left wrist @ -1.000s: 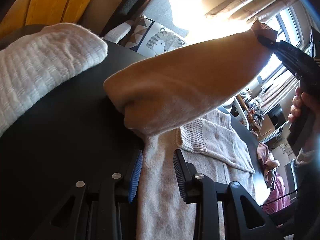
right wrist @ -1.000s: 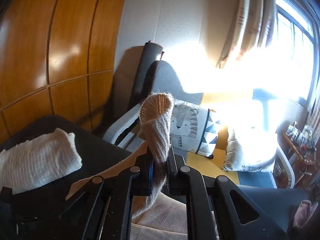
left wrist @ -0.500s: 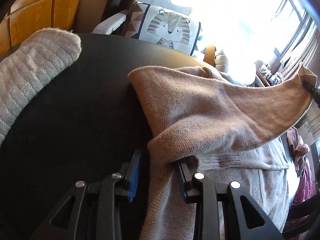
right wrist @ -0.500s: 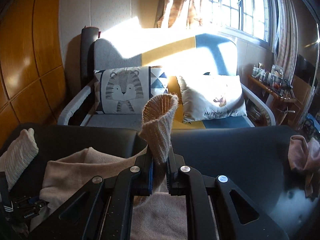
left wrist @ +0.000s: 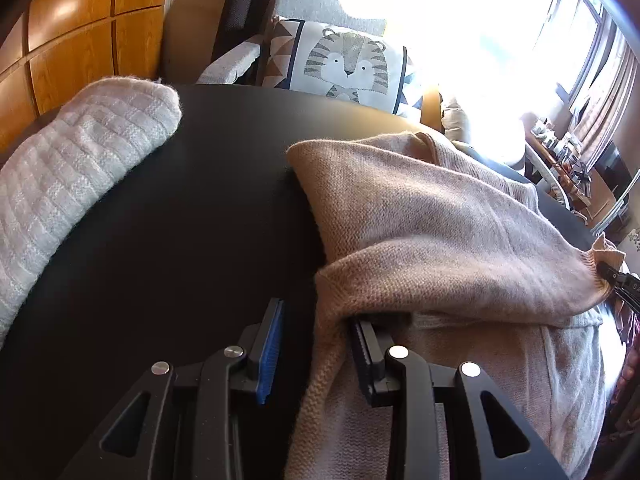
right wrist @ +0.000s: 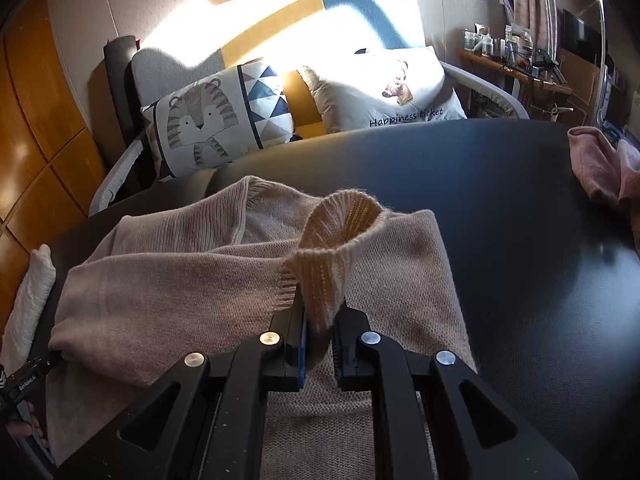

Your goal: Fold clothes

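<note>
Black plastic tongs with blue pads

The left tongs and the right tongs have triangular cut-outs, silver round screws and ribbed inner pads.

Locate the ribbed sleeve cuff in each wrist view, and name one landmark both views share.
Left wrist: the cuff sits at the far right edge, pinched by the right gripper.
Right wrist: cuff at centre, standing up from that gripper's fingers.
Shared landmark: the tiger cushion.
</note>
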A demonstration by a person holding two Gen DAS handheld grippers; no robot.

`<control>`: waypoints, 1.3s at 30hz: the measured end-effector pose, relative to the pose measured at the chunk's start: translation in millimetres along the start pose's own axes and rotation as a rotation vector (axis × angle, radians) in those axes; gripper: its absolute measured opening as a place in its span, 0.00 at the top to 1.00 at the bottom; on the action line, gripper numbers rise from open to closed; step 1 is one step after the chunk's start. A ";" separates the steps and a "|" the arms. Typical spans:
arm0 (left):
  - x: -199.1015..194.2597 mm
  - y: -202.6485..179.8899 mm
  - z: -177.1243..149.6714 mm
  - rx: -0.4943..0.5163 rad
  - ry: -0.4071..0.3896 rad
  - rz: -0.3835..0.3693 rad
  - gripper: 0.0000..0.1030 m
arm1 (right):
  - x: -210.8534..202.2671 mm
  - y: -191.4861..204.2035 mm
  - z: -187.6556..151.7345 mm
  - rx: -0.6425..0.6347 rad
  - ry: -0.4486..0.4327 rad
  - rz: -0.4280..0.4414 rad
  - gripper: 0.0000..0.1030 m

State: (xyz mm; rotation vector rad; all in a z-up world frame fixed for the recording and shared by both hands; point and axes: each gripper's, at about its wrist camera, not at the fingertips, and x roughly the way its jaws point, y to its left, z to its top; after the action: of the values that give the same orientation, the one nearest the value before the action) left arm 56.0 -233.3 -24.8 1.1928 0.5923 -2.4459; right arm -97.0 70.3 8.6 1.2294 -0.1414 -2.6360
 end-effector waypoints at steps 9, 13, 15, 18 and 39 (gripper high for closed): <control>4.6 -0.1 -1.2 0.016 -0.006 0.031 0.69 | -7.9 -36.7 -17.3 0.100 0.002 -0.014 0.49; 3.6 -1.2 -2.5 0.029 -0.007 0.054 0.68 | -19.1 -54.2 -22.3 0.131 -0.026 -0.075 0.49; 5.0 0.6 -1.7 0.019 -0.007 0.054 0.68 | -27.9 -59.9 -21.6 0.138 -0.056 -0.089 0.49; 5.3 -0.8 -1.5 0.024 -0.005 0.064 0.68 | -38.5 -44.9 -13.6 0.064 -0.102 -0.063 0.49; -4.3 12.9 -14.7 -0.015 -0.036 -0.002 0.67 | -5.0 103.6 34.2 -0.375 0.080 0.167 0.48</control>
State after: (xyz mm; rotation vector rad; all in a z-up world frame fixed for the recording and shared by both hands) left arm 74.4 -236.2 -32.3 1.1401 0.6010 -2.4551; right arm -102.9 -29.2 53.2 1.1350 0.2430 -2.3285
